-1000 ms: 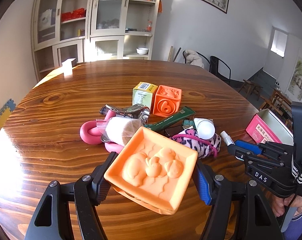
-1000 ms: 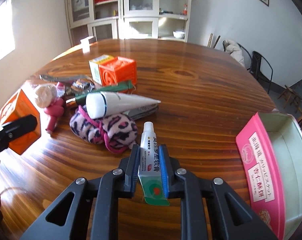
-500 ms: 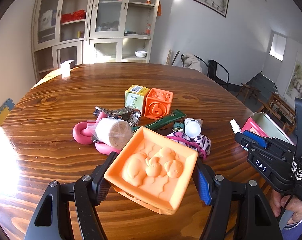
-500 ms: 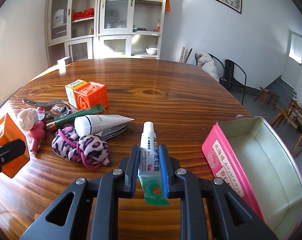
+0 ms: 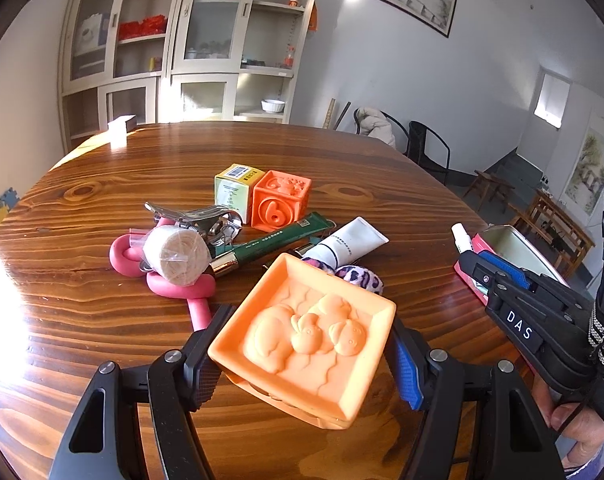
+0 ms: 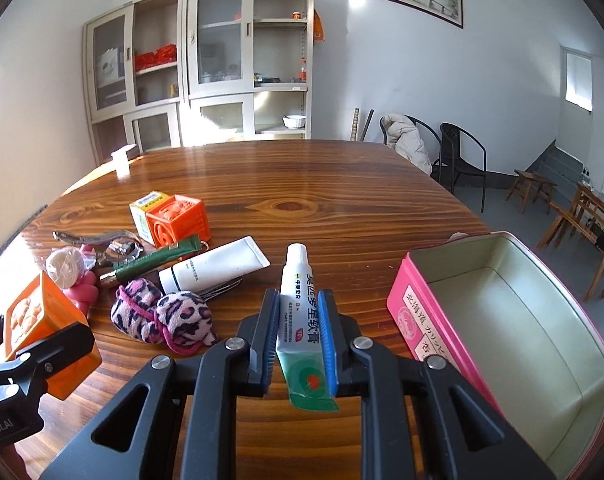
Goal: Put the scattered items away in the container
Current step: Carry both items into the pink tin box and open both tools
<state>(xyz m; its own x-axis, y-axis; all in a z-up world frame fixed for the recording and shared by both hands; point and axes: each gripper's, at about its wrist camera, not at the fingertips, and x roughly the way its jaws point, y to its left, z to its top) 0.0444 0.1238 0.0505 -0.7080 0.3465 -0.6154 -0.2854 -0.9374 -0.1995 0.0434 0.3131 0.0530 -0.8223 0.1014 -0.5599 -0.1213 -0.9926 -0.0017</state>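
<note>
Soft orange rubber block: light, squashy; left tool clamps its sides. Right tool clamps ointment tube.

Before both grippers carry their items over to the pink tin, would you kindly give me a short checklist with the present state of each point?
1. Right gripper clamped on the ointment tube: ok.
2. Left gripper gripping the orange block on both sides: ok.
3. Pink tin open, no lid in the way: ok.
4. Tin interior has room for both items: ok, nothing seen inside.
5. Path from tube to tin free of clutter: ok, bare table between.
6. Tube cap seated: cannot tell.
</note>
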